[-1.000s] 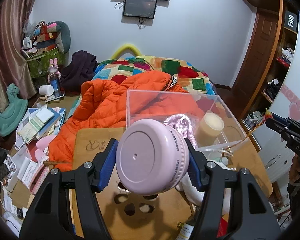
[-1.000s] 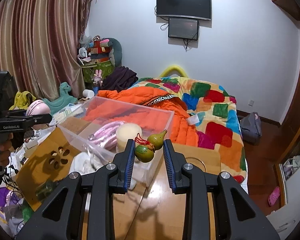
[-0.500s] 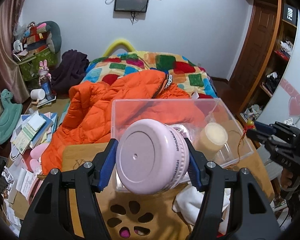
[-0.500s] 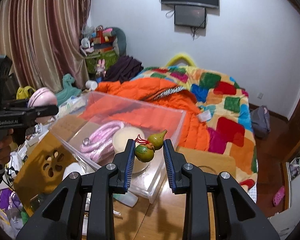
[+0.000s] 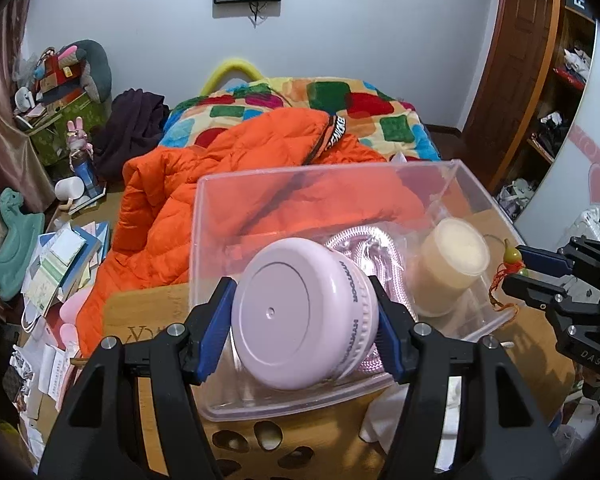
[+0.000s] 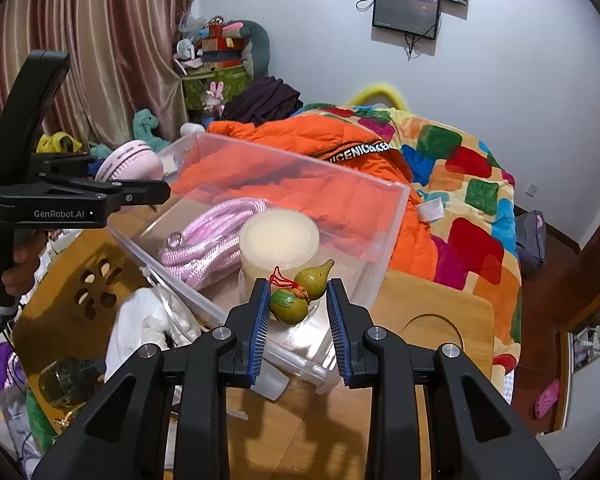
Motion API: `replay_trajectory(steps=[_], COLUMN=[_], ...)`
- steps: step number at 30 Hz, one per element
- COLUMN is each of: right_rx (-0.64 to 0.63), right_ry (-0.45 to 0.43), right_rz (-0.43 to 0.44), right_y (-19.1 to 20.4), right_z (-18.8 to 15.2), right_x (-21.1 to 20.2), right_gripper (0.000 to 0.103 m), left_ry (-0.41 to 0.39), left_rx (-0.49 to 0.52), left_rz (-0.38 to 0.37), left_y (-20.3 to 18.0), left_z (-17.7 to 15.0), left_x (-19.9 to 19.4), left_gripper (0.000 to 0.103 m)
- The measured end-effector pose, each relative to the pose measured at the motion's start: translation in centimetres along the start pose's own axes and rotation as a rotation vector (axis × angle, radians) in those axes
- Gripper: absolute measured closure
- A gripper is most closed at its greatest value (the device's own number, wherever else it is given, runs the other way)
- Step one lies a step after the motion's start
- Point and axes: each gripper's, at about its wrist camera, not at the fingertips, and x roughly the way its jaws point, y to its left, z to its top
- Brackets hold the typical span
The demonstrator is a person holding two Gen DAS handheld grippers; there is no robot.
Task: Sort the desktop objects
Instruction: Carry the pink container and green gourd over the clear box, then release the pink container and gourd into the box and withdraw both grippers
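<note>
A cluttered bedroom, with a bed under a patchwork quilt (image 6: 472,184) and an orange padded jacket (image 5: 228,184) heaped at its near end; in front of it stands a wooden desk (image 6: 432,320) carrying a clear plastic box (image 5: 260,396); inside the box lie a coil of pink rope (image 6: 212,232) and, beside it, a cream-coloured round tub (image 6: 278,236); a white cloth (image 6: 140,328) is bunched on the desk just beside the box's near wall; books and papers (image 5: 60,264) are piled to the left of the desk.

The left gripper (image 5: 304,316) has its 2 blue pads pressed on either side of a pink round case (image 5: 300,312), jaws about half spread to take its width; the case is held tilted, flat face toward the camera, above the near left part of the box.

The right gripper (image 6: 298,306) is closed as far as it goes on a small green gourd charm (image 6: 296,296) with a red cord; the left pad touches the lower bulb, while a gap shows on the right side; the charm hangs over the box's near right corner, in front of the tub.
</note>
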Motion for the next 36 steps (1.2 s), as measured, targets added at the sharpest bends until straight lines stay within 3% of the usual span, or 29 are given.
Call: replay_trajectory(steps=[12,28,36], right_rx=[0.031,-0.049,-0.029], right_ry=[0.036,0.025,0.015], right_rz=[-0.012,-0.081,-0.067], right_y=[-0.2,1.1,0.7], right_z=[0.3,0.2,-0.2], right_x=[0.7,0.3,-0.6], right_gripper=[0.077,0.076,0.075], left_ry=[0.052,0.086,0.041], left_rx=[0.029,0.063,0.044], left_rz=[-0.019,-0.027,-0.031], left_y=[-0.3,-0.9,0.0], left_z=[-0.8,-0.9,-0.4], left_x=[1.4,1.8,-0.2], left_gripper=[0.04,0.037,0.031])
